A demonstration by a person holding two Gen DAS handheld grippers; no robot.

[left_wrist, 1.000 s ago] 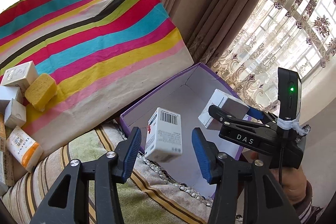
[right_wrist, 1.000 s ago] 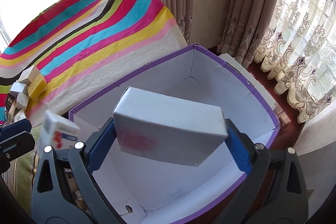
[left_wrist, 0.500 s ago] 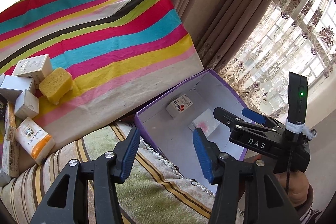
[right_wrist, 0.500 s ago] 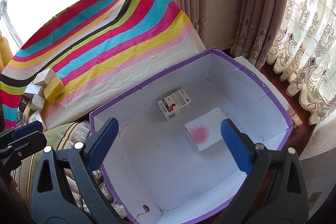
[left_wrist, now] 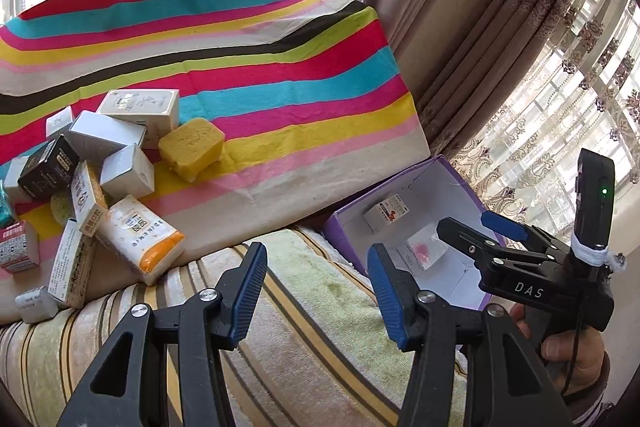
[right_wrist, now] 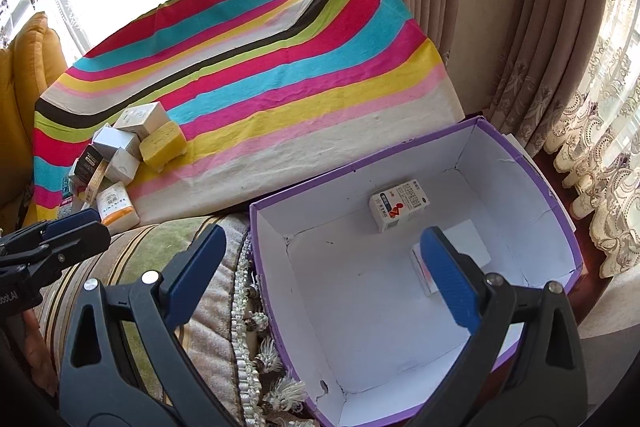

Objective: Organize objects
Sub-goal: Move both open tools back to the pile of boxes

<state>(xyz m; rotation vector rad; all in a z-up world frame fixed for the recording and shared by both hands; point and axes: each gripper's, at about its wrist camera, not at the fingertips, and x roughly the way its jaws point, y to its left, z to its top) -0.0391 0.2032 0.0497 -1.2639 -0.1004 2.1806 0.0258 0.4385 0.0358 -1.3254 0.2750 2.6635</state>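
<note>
My left gripper [left_wrist: 316, 291] is open and holds nothing, hovering over the striped green couch cover [left_wrist: 304, 339]. My right gripper [right_wrist: 322, 267] is open too, above the near-left part of the purple box [right_wrist: 360, 163]. Inside the box lie a small white carton with a red mark [right_wrist: 399, 205] and a flat white box with a pink stain [right_wrist: 468, 243], partly hidden behind my right finger. The left wrist view shows the same carton [left_wrist: 386, 214] and the stained box [left_wrist: 424, 249]. A pile of small boxes [left_wrist: 100, 167], a yellow sponge [left_wrist: 191, 147] and an orange-white pack [left_wrist: 140, 239] sits on the striped cloth [left_wrist: 280, 95].
Beige curtains [right_wrist: 520, 27] and lace drapes [left_wrist: 540, 107] hang behind and right of the box. A yellow cushion [right_wrist: 28, 75] stands at the far left. A fringe trim [right_wrist: 256, 327] runs along the couch edge beside the box. A hand [left_wrist: 568, 351] holds the right gripper's handle.
A second ago each gripper held a box over the purple box. Both were let go and now lie inside it. Both grippers have drawn back left, toward the pile.
</note>
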